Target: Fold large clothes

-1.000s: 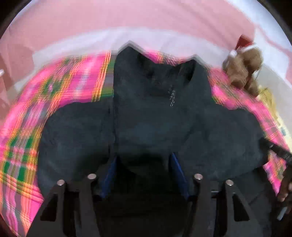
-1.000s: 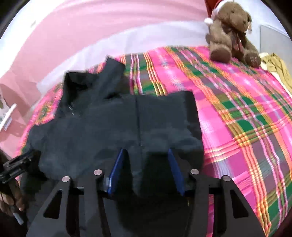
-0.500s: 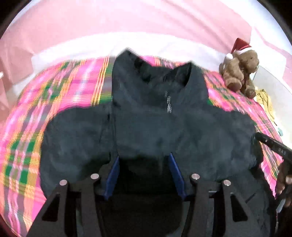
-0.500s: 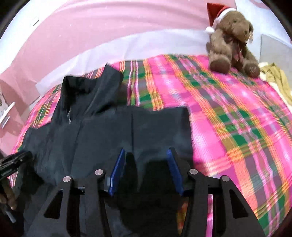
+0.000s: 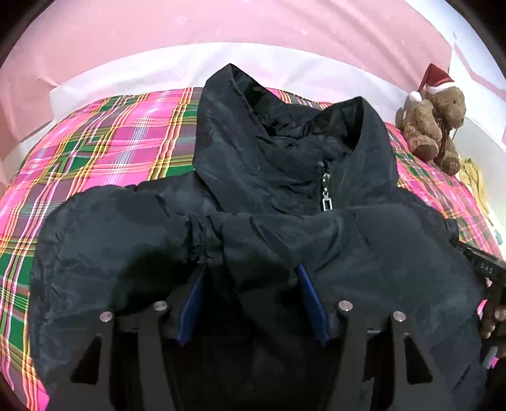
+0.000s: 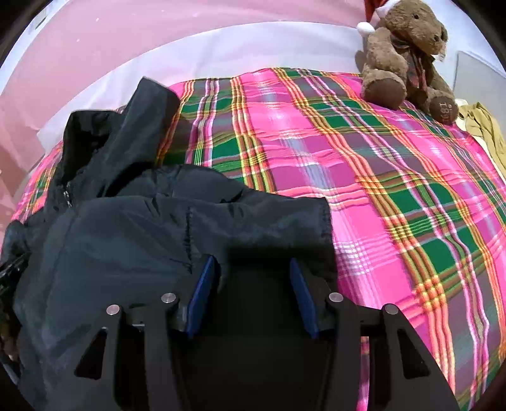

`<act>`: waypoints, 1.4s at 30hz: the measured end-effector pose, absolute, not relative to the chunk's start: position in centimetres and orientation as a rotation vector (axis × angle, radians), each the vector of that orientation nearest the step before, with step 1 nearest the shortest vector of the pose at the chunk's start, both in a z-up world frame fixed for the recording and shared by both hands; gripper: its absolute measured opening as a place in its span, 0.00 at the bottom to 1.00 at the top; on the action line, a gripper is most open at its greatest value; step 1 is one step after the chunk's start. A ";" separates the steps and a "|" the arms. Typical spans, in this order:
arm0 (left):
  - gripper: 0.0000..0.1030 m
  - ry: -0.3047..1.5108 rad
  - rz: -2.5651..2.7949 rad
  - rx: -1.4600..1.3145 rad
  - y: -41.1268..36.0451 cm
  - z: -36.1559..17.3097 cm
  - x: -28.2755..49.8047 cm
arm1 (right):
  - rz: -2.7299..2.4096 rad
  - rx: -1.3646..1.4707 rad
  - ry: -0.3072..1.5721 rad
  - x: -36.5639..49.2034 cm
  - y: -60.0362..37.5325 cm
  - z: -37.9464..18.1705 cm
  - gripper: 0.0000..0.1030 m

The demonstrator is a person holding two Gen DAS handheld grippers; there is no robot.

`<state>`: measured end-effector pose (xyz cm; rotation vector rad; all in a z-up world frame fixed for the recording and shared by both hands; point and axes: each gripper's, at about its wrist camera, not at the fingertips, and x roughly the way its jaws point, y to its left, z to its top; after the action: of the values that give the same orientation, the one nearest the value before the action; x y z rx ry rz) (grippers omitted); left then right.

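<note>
A large black padded jacket (image 5: 284, 196) lies front-up on a pink and green plaid bedspread (image 5: 95, 151), collar toward the far wall, zipper pull (image 5: 325, 193) at its middle. Its lower part is folded up over the chest. My left gripper (image 5: 251, 284) has its blue pads wide apart with jacket fabric bunched between them. My right gripper (image 6: 253, 275) also has its pads wide apart over the folded hem of the jacket (image 6: 189, 227) near its right edge. The fingertips of both are hidden under fabric.
A brown teddy bear (image 6: 404, 60) with a Santa hat sits at the far right of the bed; it also shows in the left wrist view (image 5: 433, 123). A yellow cloth (image 6: 484, 132) lies beside it. A pink wall (image 5: 253, 28) stands behind the bed. The bedspread (image 6: 395, 189) lies bare to the right.
Both grippers moved forward toward the collar, carrying the jacket's lower part up over its chest. The zipper and collar now look closer.
</note>
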<state>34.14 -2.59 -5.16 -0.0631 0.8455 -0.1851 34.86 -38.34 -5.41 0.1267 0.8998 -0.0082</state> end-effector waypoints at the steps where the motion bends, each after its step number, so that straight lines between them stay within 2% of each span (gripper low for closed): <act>1: 0.59 0.848 -0.183 -0.077 -2.2 -4.5 33.9 | -0.008 0.136 0.885 34.3 -38.4 -4.5 0.48; 5: 0.58 0.773 -0.175 -0.083 -0.7 -0.8 30.8 | 0.038 0.145 0.804 29.9 -38.0 -1.0 0.48; 8: 0.58 0.715 -0.216 -0.079 -0.5 0.7 28.2 | 0.079 0.133 0.817 27.9 -36.7 -1.4 0.48; 12: 0.58 0.777 -0.237 0.010 -2.5 -1.9 28.2 | 0.076 0.100 0.913 29.1 -35.1 -5.1 0.48; 15: 0.60 0.880 -0.219 -0.041 -2.3 -5.3 29.9 | 0.073 0.078 0.909 29.4 -34.9 -5.9 0.48; 24: 0.61 0.853 -0.225 -0.051 -1.9 -5.8 30.2 | 0.070 0.089 0.893 29.4 -35.1 -6.3 0.49; 31: 0.60 0.857 -0.204 -0.076 -2.1 -2.9 26.6 | 0.065 0.105 0.851 25.6 -34.8 -2.1 0.49; 42: 0.60 0.758 -0.224 -0.102 -1.3 3.2 17.3 | 0.162 0.124 0.770 18.0 -30.7 3.5 0.49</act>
<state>17.28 -1.28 3.24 -0.1024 0.7576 -0.2244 17.96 -30.66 3.52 0.1236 0.7699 0.1615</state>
